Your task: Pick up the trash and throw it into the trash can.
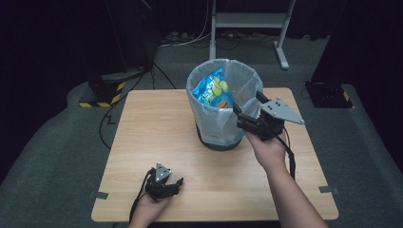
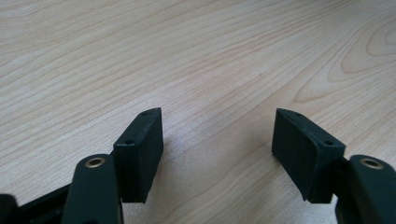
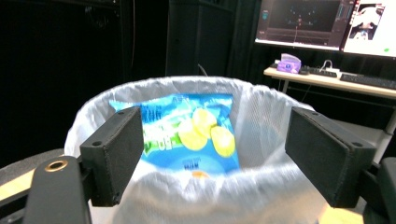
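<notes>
The blue snack bag (image 1: 215,90) is seen inside the lined bin (image 1: 223,128) at the upper centre of the high view, leaning against the far wall of the white liner, its upper part above the rim; in the right claw view it sits at the middle of the frame, beyond the jaws and apart from both pads. The right claw (image 1: 248,101) is held at the bin's right rim, released, with nothing between its jaws; the drop is judged done, so the step in hand is taken to be the retreat. It is best made by lifting the claw up and away toward the lower right of the high view, the jaws kept wide so that the thin liner is not snagged or dragged off the rim; the bin should not be nudged, as it looks light. The left claw (image 1: 167,186), at the lower left, is also released, resting over bare table (image 2: 196,56); it can be left there.
</notes>
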